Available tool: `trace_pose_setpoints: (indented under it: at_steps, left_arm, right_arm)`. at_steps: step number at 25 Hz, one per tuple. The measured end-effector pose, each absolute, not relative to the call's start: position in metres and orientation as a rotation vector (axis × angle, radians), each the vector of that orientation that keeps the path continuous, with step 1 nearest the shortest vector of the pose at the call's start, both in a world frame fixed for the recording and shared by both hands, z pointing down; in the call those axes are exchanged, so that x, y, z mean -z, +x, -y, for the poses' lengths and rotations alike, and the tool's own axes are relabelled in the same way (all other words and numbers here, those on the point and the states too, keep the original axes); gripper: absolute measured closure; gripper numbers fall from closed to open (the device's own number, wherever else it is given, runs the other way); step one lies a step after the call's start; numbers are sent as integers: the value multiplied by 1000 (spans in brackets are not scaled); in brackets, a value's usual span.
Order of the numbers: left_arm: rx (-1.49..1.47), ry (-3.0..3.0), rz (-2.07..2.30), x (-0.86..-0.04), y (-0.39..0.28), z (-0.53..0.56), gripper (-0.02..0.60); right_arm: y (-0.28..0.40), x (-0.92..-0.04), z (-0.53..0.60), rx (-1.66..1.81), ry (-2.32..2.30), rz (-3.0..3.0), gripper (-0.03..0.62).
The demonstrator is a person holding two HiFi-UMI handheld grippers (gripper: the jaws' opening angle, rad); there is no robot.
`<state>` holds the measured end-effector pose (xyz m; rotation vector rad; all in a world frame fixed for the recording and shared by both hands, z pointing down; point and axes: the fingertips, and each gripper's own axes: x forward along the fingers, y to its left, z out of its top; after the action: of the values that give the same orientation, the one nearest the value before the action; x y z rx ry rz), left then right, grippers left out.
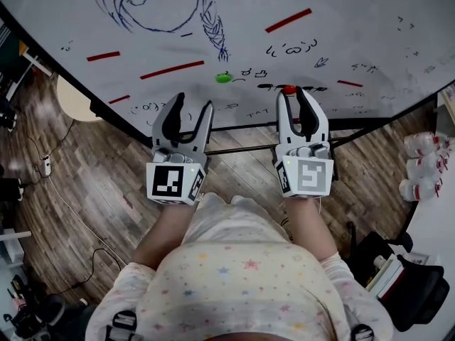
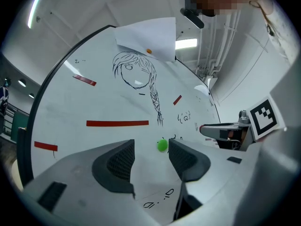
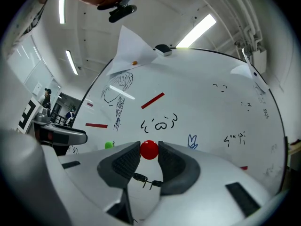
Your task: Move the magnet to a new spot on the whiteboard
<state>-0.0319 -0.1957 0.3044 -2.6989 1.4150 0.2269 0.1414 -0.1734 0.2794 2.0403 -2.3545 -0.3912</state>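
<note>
Whiteboard (image 1: 341, 41) with scribbles across upper frame, right gripper (image 1: 291, 95) clamped on red magnet (image 3: 149, 150) at board's lower centre, left gripper (image 1: 192, 105) open, empty, head view alone shows green magnet (image 1: 223, 77) beyond its tips

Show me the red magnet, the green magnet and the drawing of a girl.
red magnet (image 3: 149, 150): right gripper view, its centre.
green magnet (image 2: 162, 145): left gripper view, its centre.
drawing of a girl (image 2: 133, 73): left gripper view, middle of the head.
</note>
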Motion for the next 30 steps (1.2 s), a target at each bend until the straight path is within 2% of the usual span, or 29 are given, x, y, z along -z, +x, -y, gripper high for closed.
trace_pose_setpoints:
  at_steps: [10, 30]
  left_arm:
    - [-213, -2674, -1438, -313, -15, 190, 376]
    - [-132, -2633, -1557, -344, -31, 188, 376]
  right_arm:
    - [159, -297, 180, 349, 2006, 2386, 476]
    - [177, -348, 209, 250, 1949, 2370, 475]
